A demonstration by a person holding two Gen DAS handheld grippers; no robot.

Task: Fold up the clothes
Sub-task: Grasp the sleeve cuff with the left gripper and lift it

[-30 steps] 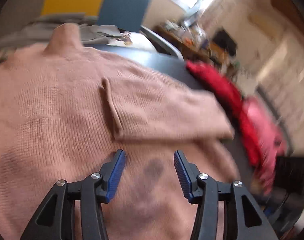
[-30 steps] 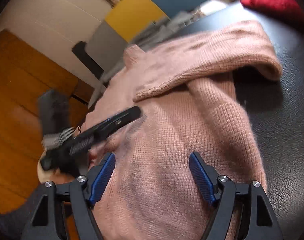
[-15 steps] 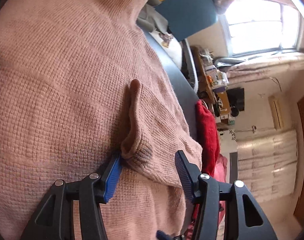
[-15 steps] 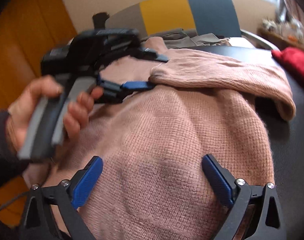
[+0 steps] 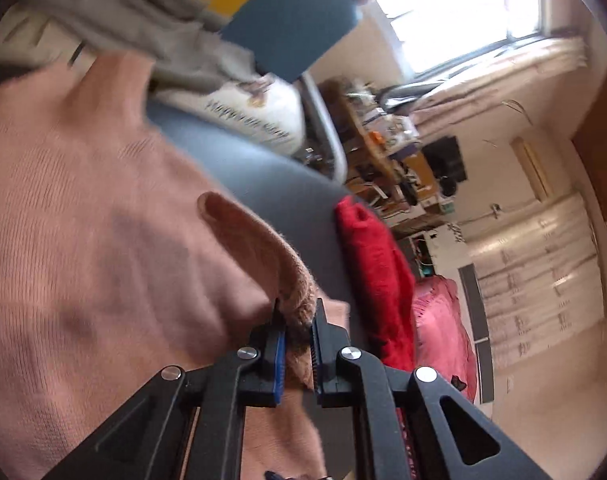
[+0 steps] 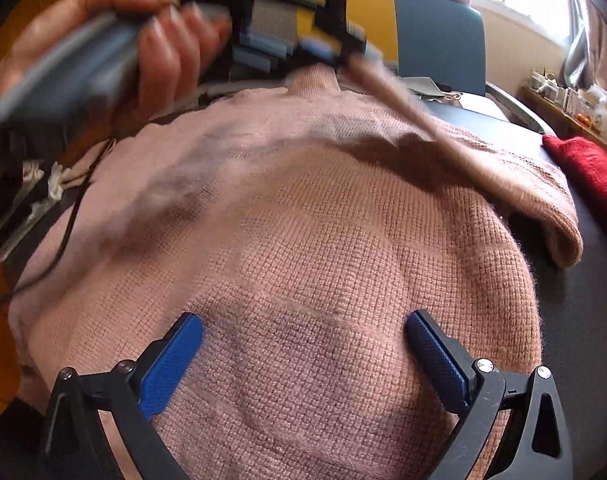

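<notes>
The pink knit sweater [image 6: 323, 248] lies spread flat on a dark table [image 6: 591, 300], collar pointing away toward a chair w/ a yellow and blue back [image 6: 419, 28]. Chunky waffle-ish knit, a bit fuzzy at the edges, w/ some darker shadowy patches near the bottom hem. One sleeve [image 6: 443, 136] is lifted off the body of the sweater and stretched taut up to the left gripper [image 5: 297, 320], whose jaws are closing right on the sleeve's cuff, fabric bunched btwn the blue pads. A hand [image 6: 115, 40] wraps that tool's grey handle, blurry in the right wrist view.

Right gripper [image 6: 303, 344] hangs over the lower part of the sweater, jaws spread wide, nothing btwn them but the knit underneath; can't tell if the tips touch it.

No real containers tbh. A grey garment [image 5: 143, 28] and a white printed one [image 5: 259, 116] are piled past the collar, and a red knit piece [image 5: 375, 272] sits at the table's far edge, apart from the sweater. Cluttered shelf [image 5: 383, 148] and a bright window [image 5: 455, 12] beyond.
</notes>
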